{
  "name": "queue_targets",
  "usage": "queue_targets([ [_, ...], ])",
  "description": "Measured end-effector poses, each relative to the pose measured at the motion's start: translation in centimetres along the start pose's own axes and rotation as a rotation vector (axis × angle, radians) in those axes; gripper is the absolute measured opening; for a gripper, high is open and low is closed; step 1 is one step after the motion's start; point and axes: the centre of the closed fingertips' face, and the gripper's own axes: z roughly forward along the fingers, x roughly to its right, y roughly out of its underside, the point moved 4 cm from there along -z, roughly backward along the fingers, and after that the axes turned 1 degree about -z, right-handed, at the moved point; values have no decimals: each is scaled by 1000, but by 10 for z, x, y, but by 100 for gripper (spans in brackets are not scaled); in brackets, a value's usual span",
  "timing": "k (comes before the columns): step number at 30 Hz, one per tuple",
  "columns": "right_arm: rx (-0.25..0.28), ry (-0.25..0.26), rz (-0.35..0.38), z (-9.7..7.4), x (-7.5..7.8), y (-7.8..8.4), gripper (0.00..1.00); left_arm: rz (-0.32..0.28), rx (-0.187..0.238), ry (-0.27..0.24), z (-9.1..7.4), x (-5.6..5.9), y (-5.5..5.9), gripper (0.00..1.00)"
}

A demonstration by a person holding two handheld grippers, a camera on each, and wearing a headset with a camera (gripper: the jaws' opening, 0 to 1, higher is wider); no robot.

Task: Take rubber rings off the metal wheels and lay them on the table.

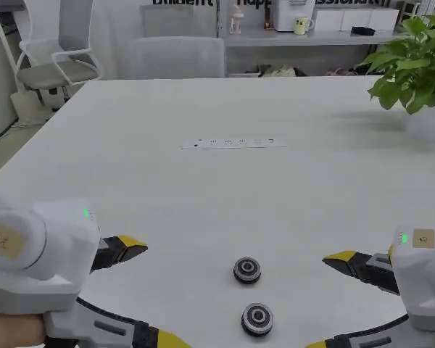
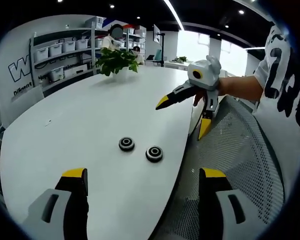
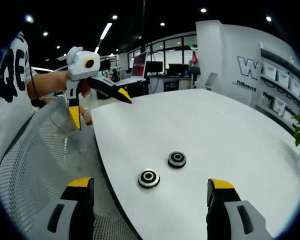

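At the near edge of the white surface (image 1: 203, 196), the left gripper (image 1: 152, 292) sits at 8 o'clock in the head view and the right gripper (image 1: 326, 301) at 4 o'clock. Both have their yellow-tipped fingers spread wide and grasp nothing. Between them, at 6 o'clock, the near wheel (image 1: 257, 319) lies flat close to the edge. The far wheel (image 1: 246, 270) lies just beyond it at its 12 o'clock, near but not touching. Each wheel shows a dark band (image 3: 142, 178) seated around a pale hub. Neither gripper touches a wheel. Farther out, toward 12 o'clock, a flush socket strip (image 1: 234, 143) is set into the surface. A potted plant (image 1: 413, 61) stands at 2 o'clock, and a grey chair (image 1: 177, 56) stands at the far edge at 11 o'clock.
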Motion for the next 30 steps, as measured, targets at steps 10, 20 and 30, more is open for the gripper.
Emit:
queue_targets([
  [10,11,-8,15,7,2,3,91,28,-13,23,15,-1,-2,89],
  [20,6,-26,17,19,1,6,89,38,-29,52,33,0,1,88],
  [30,15,-30,5,24,6,8,85,51,-35,76,45,2,2,84],
])
